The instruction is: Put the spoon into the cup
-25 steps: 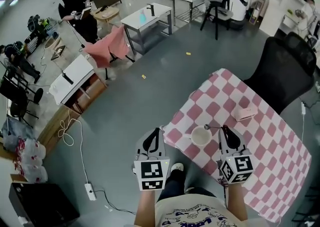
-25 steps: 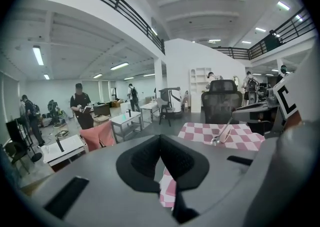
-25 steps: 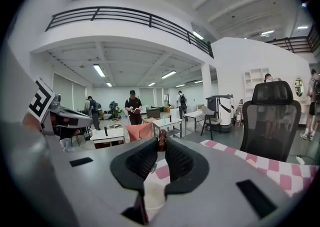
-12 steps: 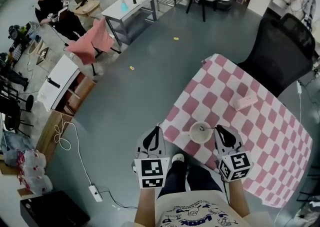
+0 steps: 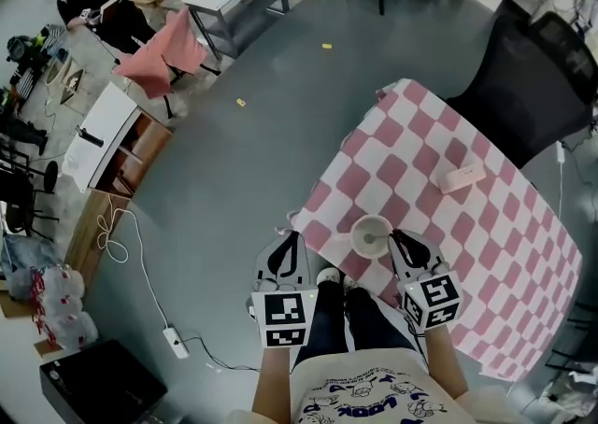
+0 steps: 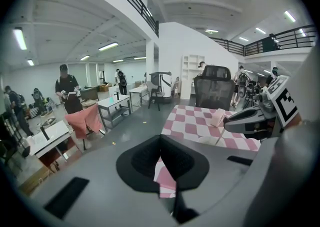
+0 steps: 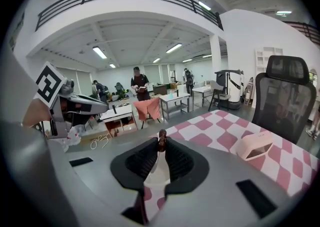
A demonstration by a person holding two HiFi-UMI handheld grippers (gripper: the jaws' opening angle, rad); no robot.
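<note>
The left gripper [image 5: 288, 249] hung off the checkered table's [image 5: 486, 254] near corner, jaws pressed together with nothing between them, left of the cup [image 5: 360, 245]. The cup stood near the table's edge with the spoon [image 5: 377, 238] resting in it, handle leaning right. The right gripper [image 5: 400, 243] sat just beside the cup, clamped on the spoon's dark handle end, and a pink box [image 5: 462, 176] lay well beyond.
</note>
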